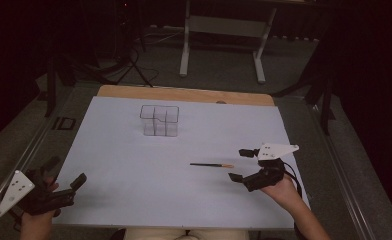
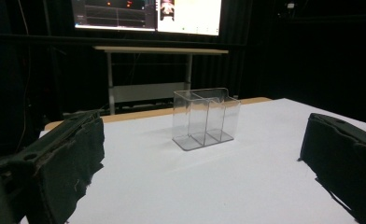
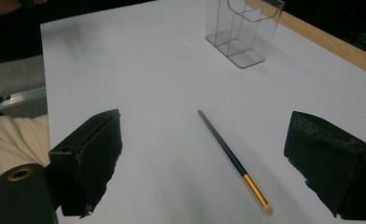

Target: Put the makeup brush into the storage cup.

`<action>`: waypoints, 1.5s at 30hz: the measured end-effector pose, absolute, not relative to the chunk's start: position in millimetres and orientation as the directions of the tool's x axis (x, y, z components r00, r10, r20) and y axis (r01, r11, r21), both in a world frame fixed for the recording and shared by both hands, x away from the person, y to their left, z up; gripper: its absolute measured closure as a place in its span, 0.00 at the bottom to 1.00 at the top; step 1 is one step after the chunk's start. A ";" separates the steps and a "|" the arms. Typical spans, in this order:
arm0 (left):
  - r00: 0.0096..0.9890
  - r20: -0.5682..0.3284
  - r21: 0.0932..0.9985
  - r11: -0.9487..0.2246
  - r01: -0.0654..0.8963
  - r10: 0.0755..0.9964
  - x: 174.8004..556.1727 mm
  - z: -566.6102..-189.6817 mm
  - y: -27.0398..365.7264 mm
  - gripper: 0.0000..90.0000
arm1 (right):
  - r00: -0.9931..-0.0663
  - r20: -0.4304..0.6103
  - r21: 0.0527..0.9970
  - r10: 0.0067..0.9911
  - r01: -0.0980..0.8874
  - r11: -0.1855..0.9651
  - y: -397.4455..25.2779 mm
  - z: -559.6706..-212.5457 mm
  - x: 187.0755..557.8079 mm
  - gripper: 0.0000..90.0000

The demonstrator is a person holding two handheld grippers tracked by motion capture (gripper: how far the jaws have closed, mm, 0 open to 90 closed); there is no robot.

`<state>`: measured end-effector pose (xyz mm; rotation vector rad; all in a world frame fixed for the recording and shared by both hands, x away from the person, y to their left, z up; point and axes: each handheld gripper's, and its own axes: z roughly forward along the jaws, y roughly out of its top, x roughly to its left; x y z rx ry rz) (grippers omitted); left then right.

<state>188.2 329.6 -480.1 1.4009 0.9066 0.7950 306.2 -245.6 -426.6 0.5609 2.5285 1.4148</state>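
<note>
A thin dark stick with a gold band and pale tip [image 1: 212, 165] [image 3: 232, 158] lies flat on the white table sheet [image 1: 134, 165], tip pointing right in the high view. My right gripper [image 1: 241, 164] [image 3: 209, 168] hovers just right of that tip, open, with the stick lying between its jaws in the right gripper view. A clear plastic organizer with compartments [image 1: 159, 120] [image 2: 205, 117] [image 3: 244, 30] stands empty near the back of the sheet. My left gripper [image 1: 66, 175] [image 2: 204, 172] rests at the sheet's front left corner, open and holding nothing.
The wooden table edge [image 1: 184, 94] runs behind the sheet. A white-legged desk frame [image 1: 223, 30] stands on the floor beyond, with lit monitors [image 2: 146, 14] above it. A person's lap in light trousers [image 3: 8, 140] is at the near edge.
</note>
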 end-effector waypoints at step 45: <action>0.462 -0.052 0.998 0.027 0.060 0.885 185.5 -480.4 330.8 0.01 | -0.972 0.002 0.634 0.233 0.182 0.752 -188.0 -447.5 357.0 0.25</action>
